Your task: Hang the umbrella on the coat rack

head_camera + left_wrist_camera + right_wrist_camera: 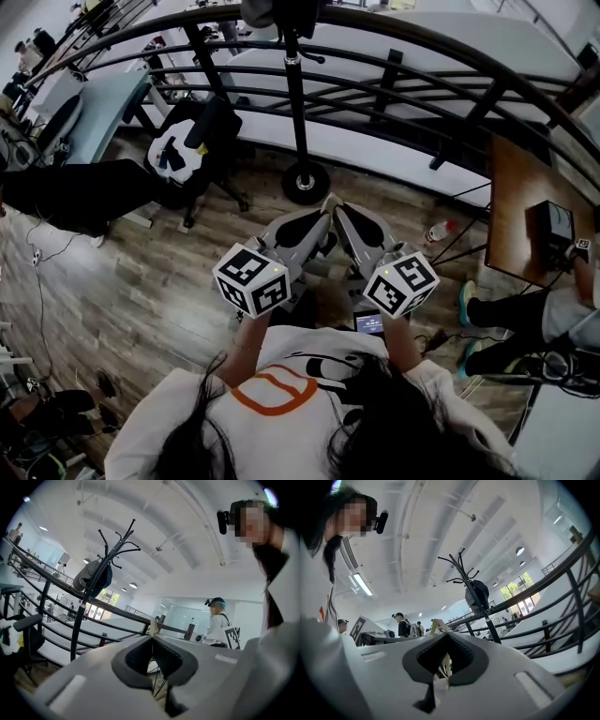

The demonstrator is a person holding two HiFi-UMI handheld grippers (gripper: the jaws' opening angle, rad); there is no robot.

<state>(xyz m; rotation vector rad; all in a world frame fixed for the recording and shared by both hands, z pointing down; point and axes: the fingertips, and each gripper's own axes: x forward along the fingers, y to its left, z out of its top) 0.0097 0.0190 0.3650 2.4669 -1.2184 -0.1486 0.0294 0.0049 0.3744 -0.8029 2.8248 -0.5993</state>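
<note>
White shirt (pixel 281 394) with an orange outlined print lies closest under the head camera, on the person who holds both tools. Just past it, on the left gripper (pixel 322 214) and the right gripper (pixel 345 216), sit the two marker cubes, boxy and white with black squares. The smooth grey shells narrow to tips that lie side by side above the plank floor (pixel 141 281).

In its own view the left gripper (pixel 153 637) has its jaws pressed together at the tips. The ribbed black pads leave only a V-shaped hollow behind them, and nothing is in it. The right gripper (pixel 446 633) is the same, tips meeting and pads bare.

Beyond the tips, the coat rack (pixel 298 94) stands on the wood planks close to the foot of the black metal railing (pixel 394 70). It is a thin dark pole on a round disc base, and in the gripper views it branches into curved wire hooks at the top.

The umbrella (pixel 93 578) hangs high among those hooks as a dark, soft folded bundle with a grey patch. It is well apart from both grippers.

An office chair (pixel 192 150) draped with white and dark cloth stands left of the rack.
</note>
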